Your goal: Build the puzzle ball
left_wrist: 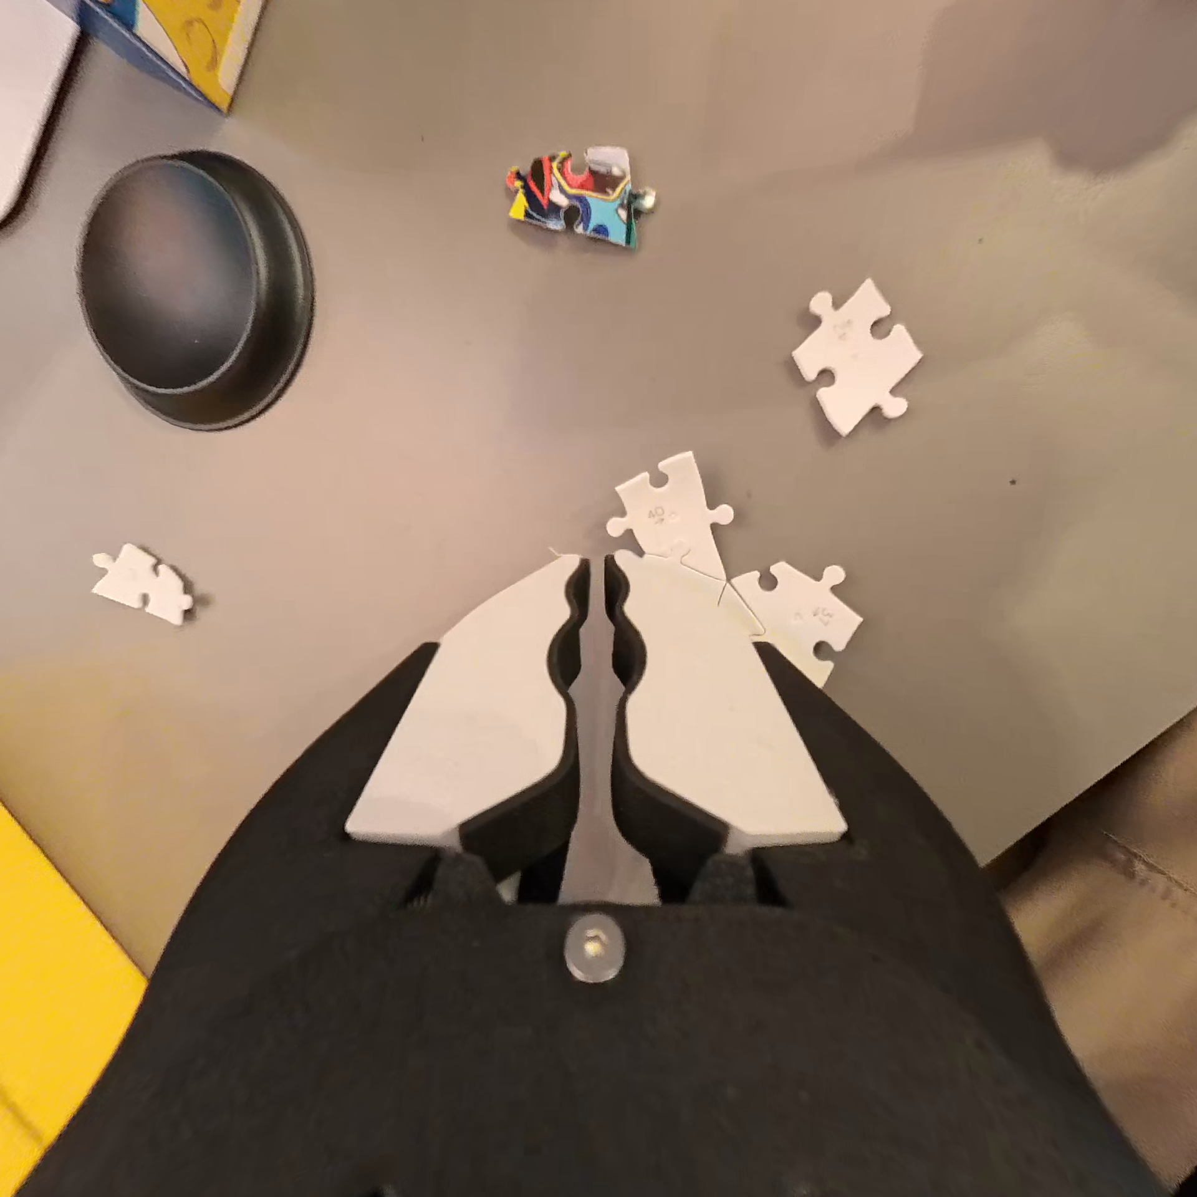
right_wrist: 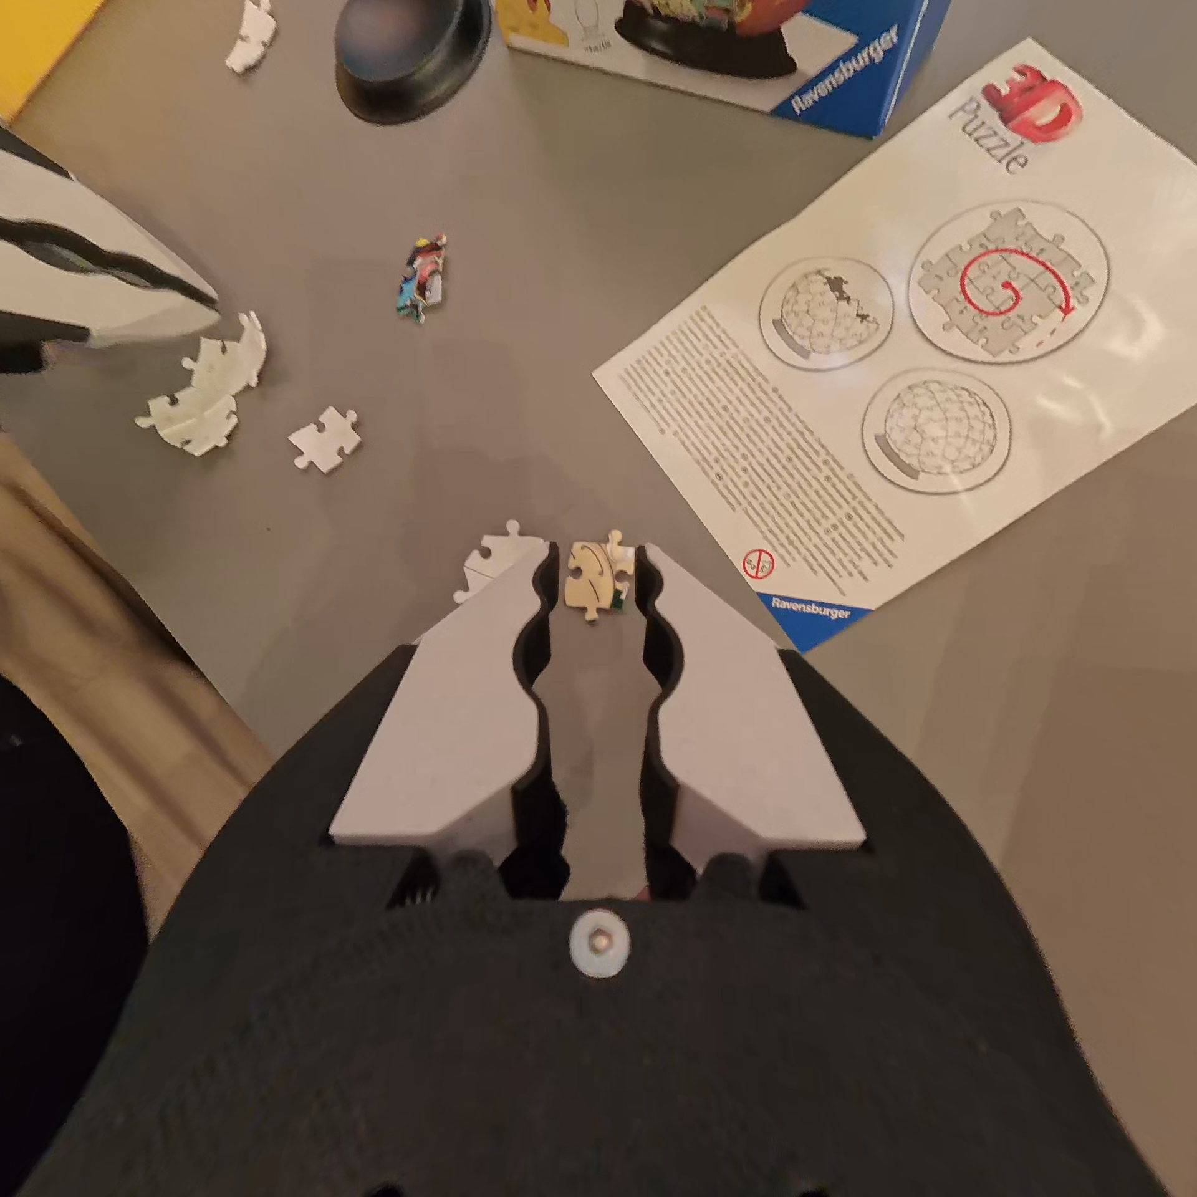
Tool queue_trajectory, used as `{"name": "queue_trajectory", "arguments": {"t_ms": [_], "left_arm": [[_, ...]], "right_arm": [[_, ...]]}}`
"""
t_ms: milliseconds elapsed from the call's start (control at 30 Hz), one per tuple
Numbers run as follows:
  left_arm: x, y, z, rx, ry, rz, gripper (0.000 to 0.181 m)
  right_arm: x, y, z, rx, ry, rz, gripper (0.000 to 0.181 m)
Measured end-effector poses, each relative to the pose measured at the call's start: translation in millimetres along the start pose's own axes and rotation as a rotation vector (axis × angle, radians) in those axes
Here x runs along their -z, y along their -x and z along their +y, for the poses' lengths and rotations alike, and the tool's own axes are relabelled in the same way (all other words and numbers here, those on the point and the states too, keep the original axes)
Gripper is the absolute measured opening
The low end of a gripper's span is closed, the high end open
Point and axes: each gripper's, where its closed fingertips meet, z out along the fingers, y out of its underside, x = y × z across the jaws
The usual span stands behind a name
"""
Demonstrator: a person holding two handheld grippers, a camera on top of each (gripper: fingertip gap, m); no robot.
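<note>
starting early assembly: left gripper (left_wrist: 596, 565) nearly closed, pinching nothing visible, beside joined white pieces (left_wrist: 732, 570); right gripper (right_wrist: 597, 557) apart over cream piece (right_wrist: 591, 576). next: close on it w/ care.

The table (left_wrist: 453, 453) is showing plain grey. The stand (left_wrist: 194, 285) is sitting black with a bluish sheen. Loose pieces (left_wrist: 855, 356) are lying white side up, while one joined pair (left_wrist: 576, 194) is flashing red, blue, yellow and turquoise. The box (right_wrist: 842, 78) is showing blue and white; the leaflet (right_wrist: 907, 388) is showing white with a red spiral arrow.
</note>
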Motion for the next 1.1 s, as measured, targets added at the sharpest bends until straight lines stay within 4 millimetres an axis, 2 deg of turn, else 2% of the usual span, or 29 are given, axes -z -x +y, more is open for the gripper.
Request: {"name": "queue_trajectory", "arguments": {"t_ms": [133, 233, 333, 467, 633, 900, 967, 1100], "left_arm": [[12, 1, -8, 0.008, -0.063, -0.017, 0.008], [26, 1, -16, 0.014, -0.123, -0.032, 0.009], [38, -8, -24, 0.019, -0.204, -0.034, 0.01], [42, -24, -20, 0.015, -0.252, -0.023, 0.011], [43, -36, -13, -0.004, -0.264, -0.022, 0.011], [44, -37, -10, 0.008, -0.277, -0.022, 0.011], [45, -37, -11, 0.003, -0.282, -0.022, 0.011], [43, -36, -10, 0.005, -0.28, -0.024, 0.012]], "right_arm": [[-3, 3, 13, 0.04, 0.068, -0.009, 0.022], [-6, 7, 14, 0.054, 0.079, -0.026, 0.023], [-8, 0, 18, 0.054, 0.102, 0.006, 0.024], [-17, -1, 23, 0.08, 0.149, 0.03, 0.028], [-37, -1, 41, 0.135, 0.273, 0.083, 0.03], [-42, 0, 36, 0.159, 0.256, 0.115, 0.023], [-39, 2, 26, 0.184, 0.201, 0.123, 0.008], [-36, 2, 25, 0.226, 0.198, 0.138, 0.006]]}}
